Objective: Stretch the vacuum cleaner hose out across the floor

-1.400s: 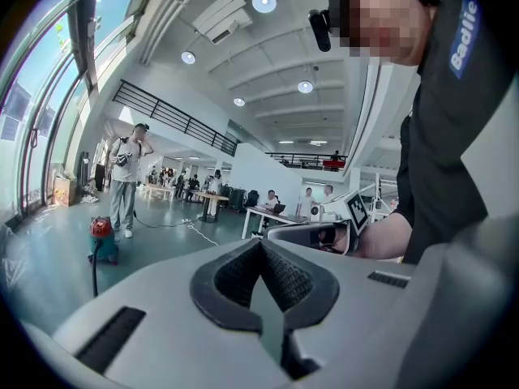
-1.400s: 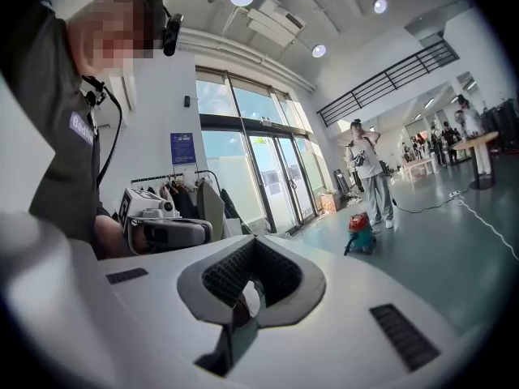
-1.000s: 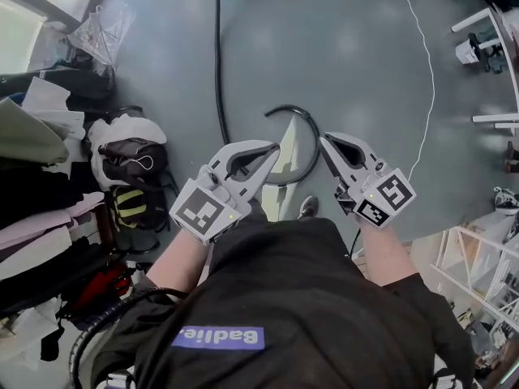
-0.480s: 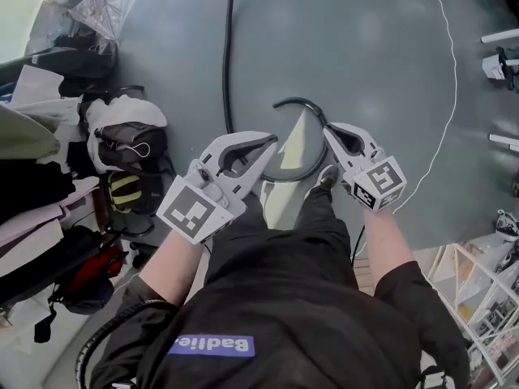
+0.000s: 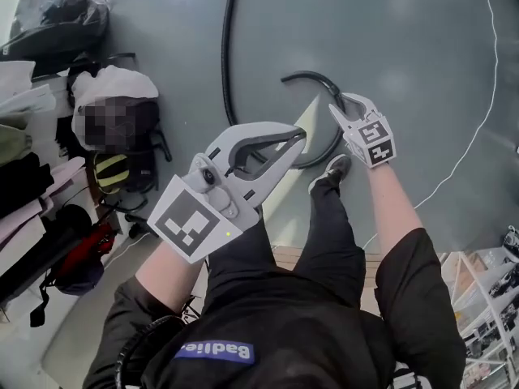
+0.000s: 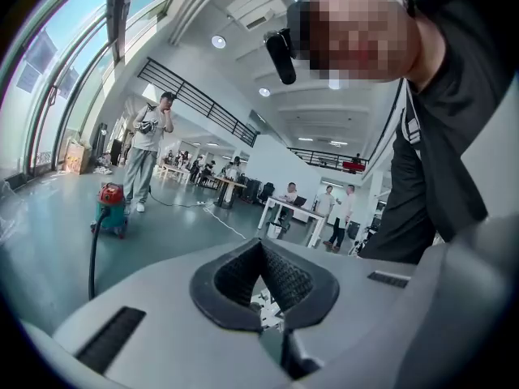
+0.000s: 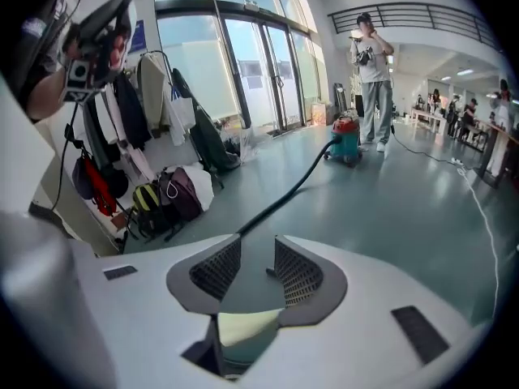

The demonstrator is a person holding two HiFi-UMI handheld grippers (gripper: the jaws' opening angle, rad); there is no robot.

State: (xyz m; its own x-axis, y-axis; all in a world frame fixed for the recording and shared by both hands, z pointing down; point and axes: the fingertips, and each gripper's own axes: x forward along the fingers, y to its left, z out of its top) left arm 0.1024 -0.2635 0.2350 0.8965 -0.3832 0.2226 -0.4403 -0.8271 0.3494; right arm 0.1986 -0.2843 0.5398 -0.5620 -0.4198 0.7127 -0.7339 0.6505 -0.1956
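Vacuum cleaner hose (image 5: 308, 74) is lying hooked on the floor (image 5: 405, 55). The left tool (image 5: 298, 136) is hanging closed and empty. The right tool (image 5: 345, 104), jaws just opening around nothing, is hovering by the hook. It should be straddling the hose squarely, then pulling away from the far vacuum cleaner (image 7: 347, 140).

A heap of bags lies along the left edge of the floor (image 5: 405, 23): a white bag (image 5: 113, 83) farthest off, a yellow-striped backpack (image 5: 112, 171) nearer, a red bag (image 5: 81, 256) nearest; a thin white cable (image 5: 489, 108) curves over the floor near its right edge; coats (image 7: 150, 83) hang beside glass doors (image 7: 259, 71); a person (image 7: 373, 79) stands farther out on the floor; desks (image 6: 288, 211) stand well beyond.
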